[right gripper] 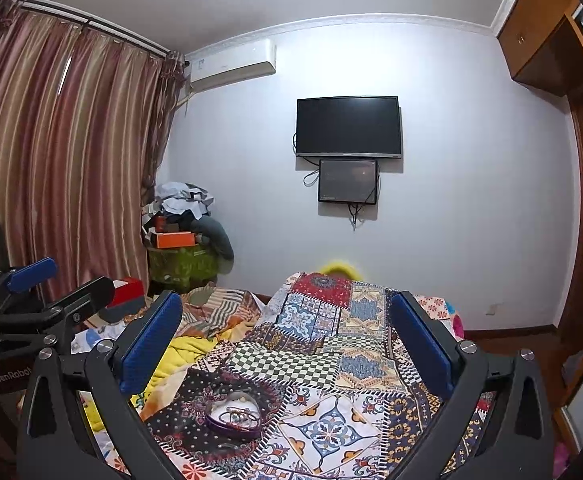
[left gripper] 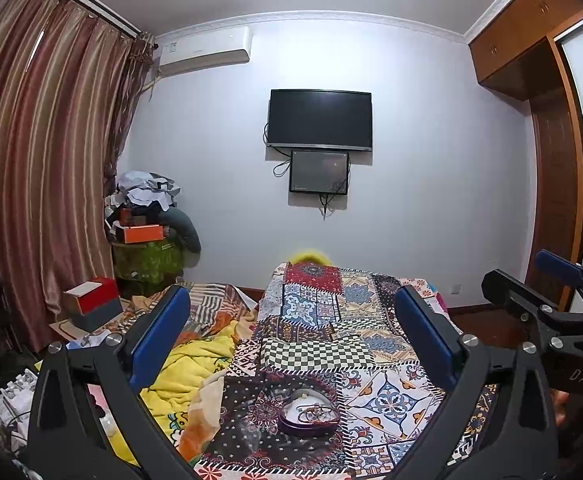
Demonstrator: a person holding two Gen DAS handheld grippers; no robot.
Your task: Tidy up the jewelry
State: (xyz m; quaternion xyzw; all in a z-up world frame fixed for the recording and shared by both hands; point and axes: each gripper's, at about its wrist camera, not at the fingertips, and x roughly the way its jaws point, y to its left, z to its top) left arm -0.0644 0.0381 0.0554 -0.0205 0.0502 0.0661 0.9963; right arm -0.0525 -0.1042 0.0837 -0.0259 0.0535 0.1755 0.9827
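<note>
A little heart-shaped box point(left gripper: 309, 414) is sitting open on the patchwork quilt point(left gripper: 371, 344), low down and near the middle of the bed. It is lying flat, so nothing is rolling out. Inside it, a small tangle of jewelry point(left gripper: 316, 411) is resting on the pale lining. It looks like rings and maybe a bracelet, but the pieces are too small to tell apart.

The left gripper point(left gripper: 297, 332) is floating above the bed with its blue pads spread wide and nothing between them. The right gripper point(right gripper: 287, 334) is doing the same, wide apart and empty. Both are pointing toward the far wall (the one with the dark TV point(right gripper: 348, 127)), so the box is showing below the fingers and not between them.

I think both are being held up and apart like this so they are ready to go down. The box is a bit nearer the left one's middle. To pick up a piece, a gripper needs to tip down and come close, because those things are tiny and tangled.
</note>
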